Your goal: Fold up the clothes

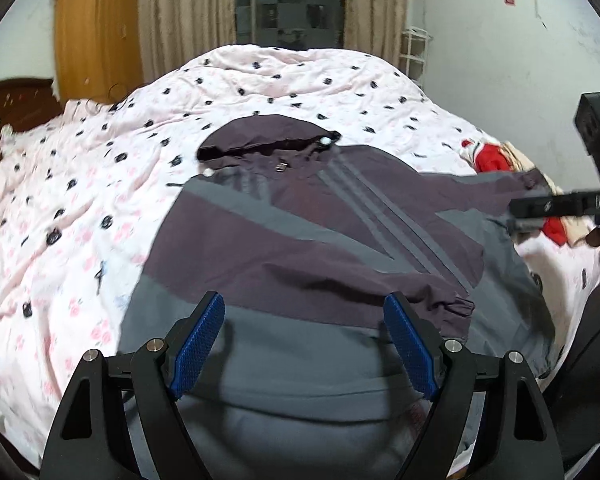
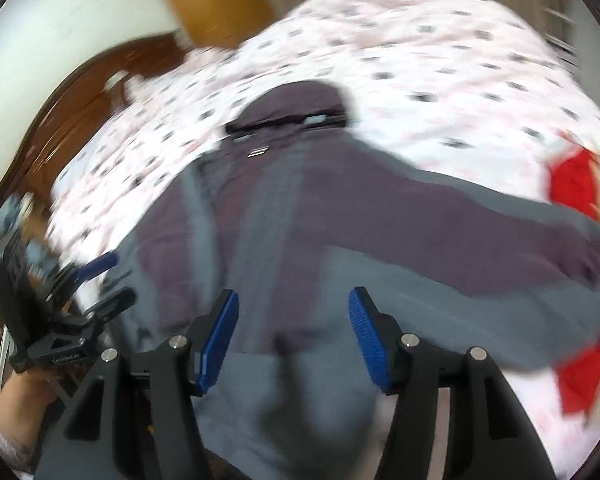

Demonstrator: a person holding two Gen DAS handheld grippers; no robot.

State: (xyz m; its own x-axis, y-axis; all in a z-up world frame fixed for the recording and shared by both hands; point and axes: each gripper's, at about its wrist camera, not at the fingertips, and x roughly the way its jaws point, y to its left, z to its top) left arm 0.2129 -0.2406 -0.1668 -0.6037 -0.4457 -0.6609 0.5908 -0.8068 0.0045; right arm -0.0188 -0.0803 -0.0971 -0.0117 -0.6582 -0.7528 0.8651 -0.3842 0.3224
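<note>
Both my left gripper point(image 1: 304, 344) and right gripper point(image 2: 294, 340) hung released, grasping nothing, above the hooded jacket point(image 1: 320, 216) spread on the floral quilt point(image 1: 80, 200). One sleeve point(image 2: 480, 216) lay stretched toward the red garment point(image 2: 572, 184); I judged a careless pinch could drag it askew.

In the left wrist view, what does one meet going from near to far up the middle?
Open left gripper → grey and dark purple jacket → pink flower-printed quilt → dark window between beige curtains.

White "DAS" on right gripper point(image 1: 516, 216).
</note>
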